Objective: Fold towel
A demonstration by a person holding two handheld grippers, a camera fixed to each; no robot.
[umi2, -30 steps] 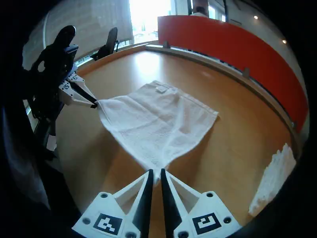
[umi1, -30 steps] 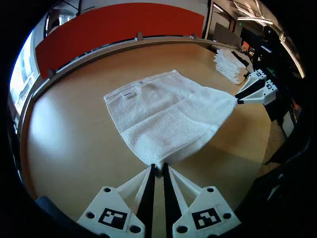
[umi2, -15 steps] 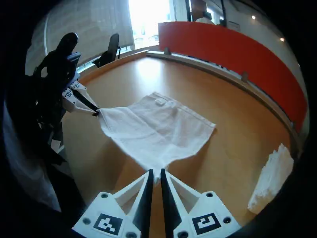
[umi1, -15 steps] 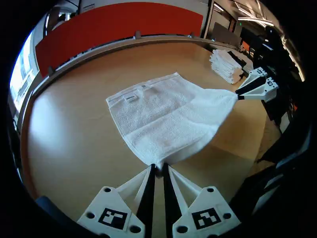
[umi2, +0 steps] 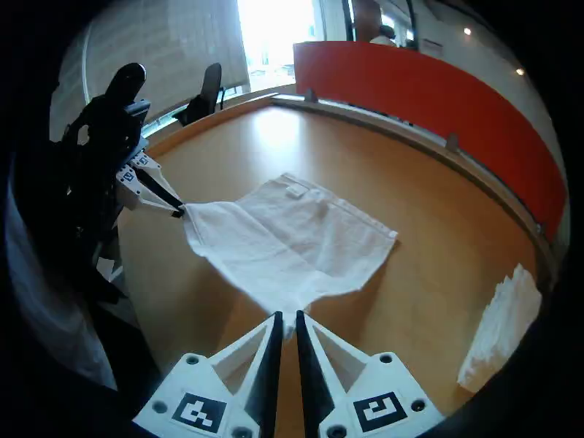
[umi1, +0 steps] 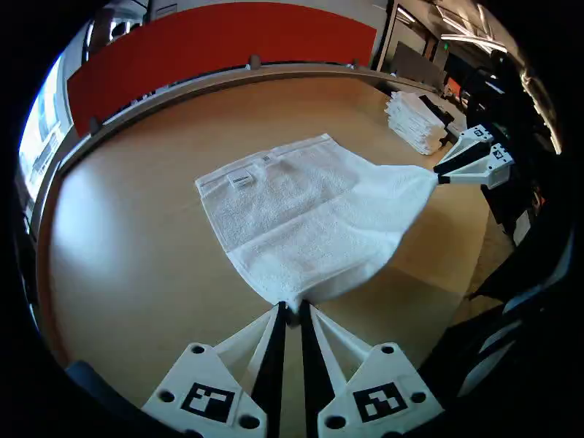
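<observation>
White towel (umi1: 306, 212), one: far half flat on the wooden table (umi1: 131, 277) ahead of both tools, near edge raised. Left gripper (umi1: 292, 305) pinches one near corner between pressed fingers; right gripper (umi2: 283, 315) pinches the other, the cloth stretched between them. Stack of folded towels (umi1: 416, 120) lies just beyond the right gripper; red partition (umi1: 219, 36) runs along the table's far edge.

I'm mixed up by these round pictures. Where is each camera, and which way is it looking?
Left gripper view: rides the left gripper, facing the red screen; own jaws below, right gripper at right.
Right gripper view: rides the right gripper, facing the window; own jaws below, left gripper at left.
Shared: towel, table, folded stack.
</observation>
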